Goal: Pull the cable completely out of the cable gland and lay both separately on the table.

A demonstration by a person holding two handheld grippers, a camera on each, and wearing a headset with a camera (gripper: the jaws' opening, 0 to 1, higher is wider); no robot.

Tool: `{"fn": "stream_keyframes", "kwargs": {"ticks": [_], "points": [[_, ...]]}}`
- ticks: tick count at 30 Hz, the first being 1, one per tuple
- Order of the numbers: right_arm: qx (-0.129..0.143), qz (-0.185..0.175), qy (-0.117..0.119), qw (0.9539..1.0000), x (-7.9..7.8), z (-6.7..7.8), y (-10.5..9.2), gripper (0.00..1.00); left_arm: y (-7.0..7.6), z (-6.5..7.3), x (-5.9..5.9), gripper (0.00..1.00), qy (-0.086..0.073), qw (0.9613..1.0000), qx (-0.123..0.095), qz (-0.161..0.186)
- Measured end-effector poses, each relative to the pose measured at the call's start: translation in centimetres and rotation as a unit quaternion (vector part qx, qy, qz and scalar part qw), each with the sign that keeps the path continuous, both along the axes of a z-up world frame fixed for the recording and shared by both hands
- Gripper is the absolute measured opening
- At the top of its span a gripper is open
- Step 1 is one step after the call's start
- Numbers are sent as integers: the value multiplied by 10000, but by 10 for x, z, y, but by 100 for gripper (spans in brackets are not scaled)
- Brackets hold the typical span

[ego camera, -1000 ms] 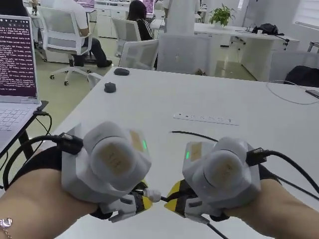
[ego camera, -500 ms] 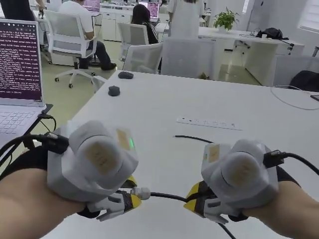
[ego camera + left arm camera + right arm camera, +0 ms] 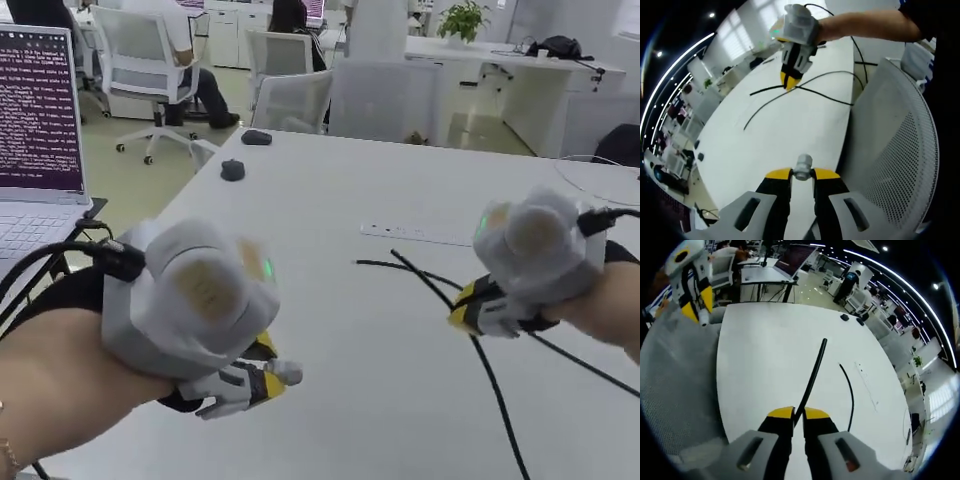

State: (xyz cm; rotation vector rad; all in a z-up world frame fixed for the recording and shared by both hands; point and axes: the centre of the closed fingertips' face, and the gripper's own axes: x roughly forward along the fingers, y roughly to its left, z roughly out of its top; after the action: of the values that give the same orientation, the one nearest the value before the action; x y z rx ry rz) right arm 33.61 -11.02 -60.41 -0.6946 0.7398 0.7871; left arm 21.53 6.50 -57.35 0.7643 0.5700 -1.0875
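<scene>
Cable (image 3: 812, 376) is hanging free of the cable gland (image 3: 803, 166).
Left gripper (image 3: 801, 176) is squeezing it, bottom middle; right gripper (image 3: 798, 416) is pinching the cable. Next, probably, laying both down apart.

Black cable (image 3: 812, 375) out of grey cable gland (image 3: 803, 167), well apart

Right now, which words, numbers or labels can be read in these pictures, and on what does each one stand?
Laptop screen: lines of light text on a purple ground, too small to read.
White strip on the table: a row of small marks, too blurred to read.
Nothing in these pictures can be quoted as it reads.
</scene>
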Motion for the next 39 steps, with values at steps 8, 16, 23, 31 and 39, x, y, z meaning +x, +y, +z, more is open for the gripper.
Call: {"fn": "stream_keyframes", "kwargs": {"ticks": [8, 16, 23, 31, 39], "points": [[414, -925, 221, 9946, 75, -42, -36, 4, -16, -2, 12, 17, 206, 9997, -73, -141], [252, -1569, 320, 9868, 120, -79, -76, 10, -29, -17, 16, 17, 573, 9979, -124, -277], [282, -1327, 136, 9907, 94, -44, -85, 24, -45, -39, 29, 17, 644, 9954, -21, -704], [1023, -1131, -58, 9883, 17, 3, -76, 21, -64, -109, 43, 17, 900, 9871, 282, -1290], [1179, -1030, -87, 9876, -56, 18, -76, 19, -89, -155, 45, 17, 1792, 9775, -136, -1100]]}}
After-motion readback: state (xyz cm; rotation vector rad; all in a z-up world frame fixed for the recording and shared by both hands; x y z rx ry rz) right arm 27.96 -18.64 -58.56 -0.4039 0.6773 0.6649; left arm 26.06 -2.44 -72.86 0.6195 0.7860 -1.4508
